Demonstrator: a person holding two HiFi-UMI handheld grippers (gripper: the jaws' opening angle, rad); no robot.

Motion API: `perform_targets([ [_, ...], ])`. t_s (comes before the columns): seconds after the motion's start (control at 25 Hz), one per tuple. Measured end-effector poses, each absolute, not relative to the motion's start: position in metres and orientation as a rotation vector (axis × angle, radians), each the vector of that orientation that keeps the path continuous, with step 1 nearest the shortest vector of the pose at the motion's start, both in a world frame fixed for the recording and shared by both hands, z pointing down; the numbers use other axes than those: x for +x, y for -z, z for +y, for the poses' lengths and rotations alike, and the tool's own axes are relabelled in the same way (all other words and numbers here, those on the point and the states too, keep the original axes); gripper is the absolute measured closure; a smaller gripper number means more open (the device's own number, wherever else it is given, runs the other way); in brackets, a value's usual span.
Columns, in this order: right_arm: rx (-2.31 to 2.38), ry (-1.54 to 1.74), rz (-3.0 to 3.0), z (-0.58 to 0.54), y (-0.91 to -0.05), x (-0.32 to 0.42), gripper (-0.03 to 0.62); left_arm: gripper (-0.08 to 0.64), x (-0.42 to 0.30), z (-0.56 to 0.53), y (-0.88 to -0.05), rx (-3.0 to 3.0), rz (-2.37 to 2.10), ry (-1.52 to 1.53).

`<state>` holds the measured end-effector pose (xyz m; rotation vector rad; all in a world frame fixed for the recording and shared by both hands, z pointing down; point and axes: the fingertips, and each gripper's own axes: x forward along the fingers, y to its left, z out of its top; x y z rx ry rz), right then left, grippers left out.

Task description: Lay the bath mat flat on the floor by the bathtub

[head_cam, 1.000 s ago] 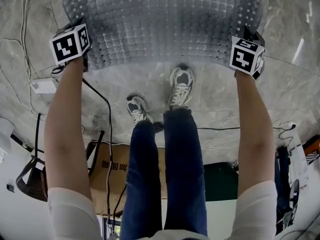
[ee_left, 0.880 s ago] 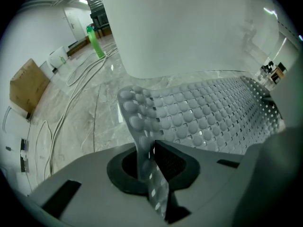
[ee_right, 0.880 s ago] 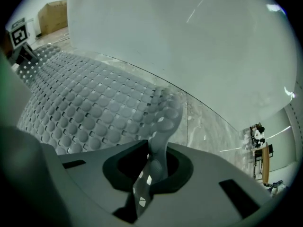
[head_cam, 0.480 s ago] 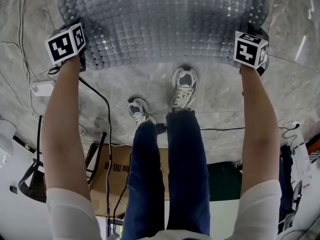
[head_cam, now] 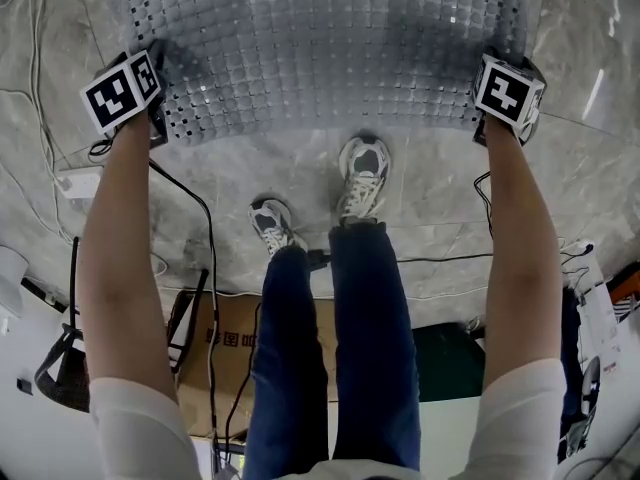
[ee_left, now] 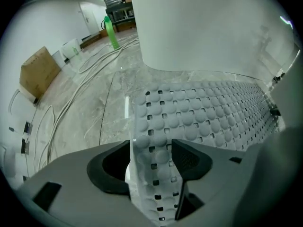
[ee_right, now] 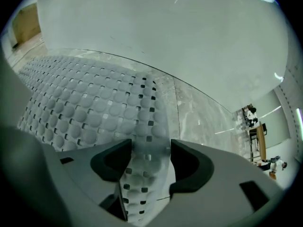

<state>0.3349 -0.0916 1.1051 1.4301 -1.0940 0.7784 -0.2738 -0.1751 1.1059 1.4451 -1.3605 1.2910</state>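
Observation:
The bath mat (head_cam: pixel 330 48) is a translucent grey sheet of bumps and square holes, spread on the marble floor in front of the person's feet. My left gripper (head_cam: pixel 152 118) is at its near left corner and my right gripper (head_cam: pixel 492 118) at its near right corner. In the left gripper view the jaws (ee_left: pixel 151 167) have just been opening; the mat's corner (ee_left: pixel 154 145) stands loose between the parted pads. The right gripper (ee_right: pixel 149 164) has likewise just opened, with the mat's other corner (ee_right: pixel 144 150) lying between its pads. The white bathtub wall (ee_left: pixel 203 27) rises just beyond the mat.
The person's two shoes (head_cam: pixel 362 173) stand just behind the mat's near edge. Cables (head_cam: pixel 200 203) and a power strip (head_cam: pixel 75 180) lie on the floor at left, and a cardboard box (head_cam: pixel 225 343) behind. A green bottle (ee_left: pixel 112 32) and another box (ee_left: pixel 38 72) stand farther off.
Both grippers have drifted slightly outward and lower. The mat's near edge, slightly bunched before, now lies wider and flatter on the floor.

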Motion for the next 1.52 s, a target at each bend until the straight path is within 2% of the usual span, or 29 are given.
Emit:
perform_targets([
  [0.36, 1.373, -0.809, -1.070, -0.084, -1.104, 0.340, 0.324, 0.259, -0.276, -0.168, -1.104, 1.453, -1.325, -1.291],
  [0.8, 1.466, -0.790, -1.069, -0.091, -1.077, 0.341, 0.325, 0.259, -0.275, -0.162, -1.085, 1.480, -1.342, -1.281],
  [0.88, 1.490, -0.805, -1.072, -0.092, -1.070, 0.339, 0.343, 0.265, -0.270, -0.161, -1.078, 1.475, -1.342, -1.251],
  [1.04, 1.504, -0.834, -1.074, -0.091, -1.058, 0.330, 0.440, 0.399, -0.264, -0.158, -1.063, 1.448, -1.342, -1.206],
  [1.12, 1.504, -0.851, -1.081, -0.091, -1.052, 0.324, 0.517, 0.459, -0.261, -0.158, -1.055, 1.454, -1.314, -1.215],
  [1.2, 1.492, -0.868, -1.098, -0.091, -1.046, 0.319, 0.542, 0.500, -0.256, -0.157, -1.048, 1.448, -1.298, -1.198],
  [1.52, 1.503, -0.907, -1.138, -0.094, -1.011, 0.300, 0.561, 0.511, -0.239, -0.151, -1.011, 1.459, -1.285, -1.152],
])
